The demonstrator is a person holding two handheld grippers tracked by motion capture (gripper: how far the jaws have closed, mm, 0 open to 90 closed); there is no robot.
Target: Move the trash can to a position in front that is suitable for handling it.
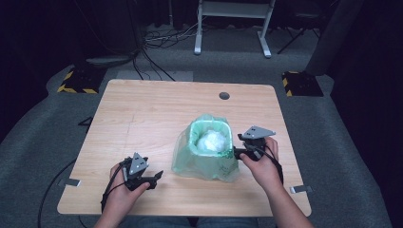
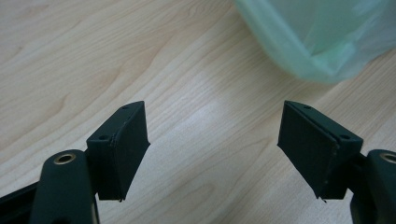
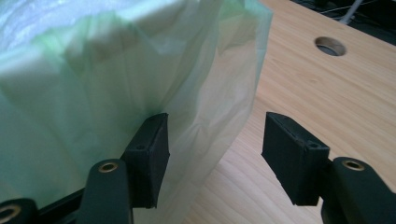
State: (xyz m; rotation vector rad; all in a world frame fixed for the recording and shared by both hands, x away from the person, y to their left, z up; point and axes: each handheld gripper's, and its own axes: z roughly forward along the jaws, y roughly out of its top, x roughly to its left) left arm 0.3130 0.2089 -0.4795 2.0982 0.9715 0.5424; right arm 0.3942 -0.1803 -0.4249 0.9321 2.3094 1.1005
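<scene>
A small bin point(image 1: 192, 137) lined with a translucent green bag point(image 1: 204, 164) stands on the wooden table point(image 1: 142, 114), right of centre. Crumpled white material point(image 1: 211, 141) lies inside it. My right gripper point(image 1: 236, 153) is at the bin's right side. In the right gripper view its jaws stand open point(image 3: 215, 135) with a loose fold of the bag point(image 3: 116, 79) between them; the left pad point(image 3: 152, 154) is against the plastic and the right pad is clear. My left gripper point(image 1: 157, 176) hovers near the table's front, left of the bag, open and empty point(image 2: 215, 140), with the bag's edge point(image 2: 322, 42) ahead.
A round cable hole point(image 1: 224, 95) sits near the table's far edge, also in the right gripper view as the cable hole point(image 3: 330, 45). Beyond the table are floor cables point(image 1: 161, 38), white desk legs point(image 1: 233, 28) and yellow-black striped bases point(image 1: 76, 80).
</scene>
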